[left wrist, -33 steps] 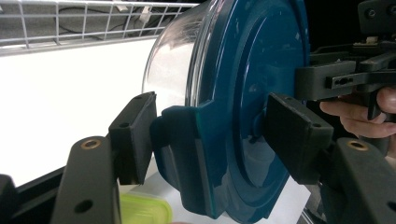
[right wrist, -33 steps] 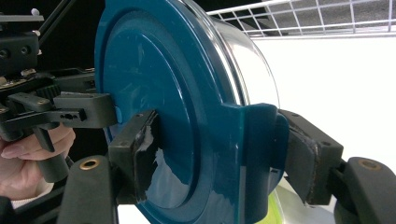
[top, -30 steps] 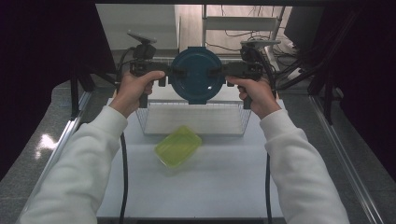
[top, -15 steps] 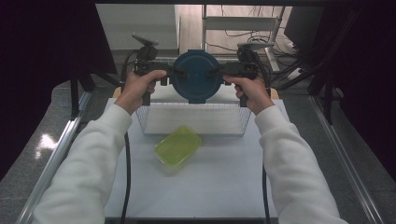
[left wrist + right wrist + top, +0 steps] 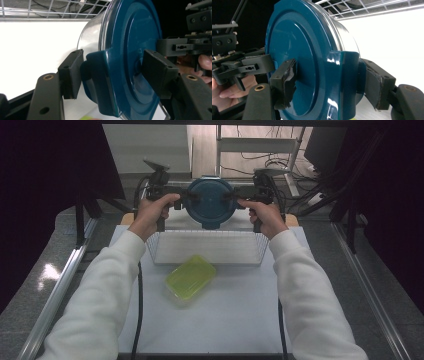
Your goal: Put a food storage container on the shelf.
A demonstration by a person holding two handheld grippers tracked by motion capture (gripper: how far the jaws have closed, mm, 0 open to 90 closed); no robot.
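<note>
Both grippers (image 5: 180, 200) (image 5: 239, 199) clamp the blue-lidded container (image 5: 210, 202) above the wire basket (image 5: 207, 247), green box (image 5: 191, 277) nearby.

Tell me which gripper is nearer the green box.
Left, slightly. The left gripper holds the blue lid's left edge, the right gripper its right; the green box lies below, left of centre.

No legible text, seemingly, anywhere.

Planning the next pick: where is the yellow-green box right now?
In the high view the yellow-green box lies on the white table, near centre, just in front of the wire basket.
</note>
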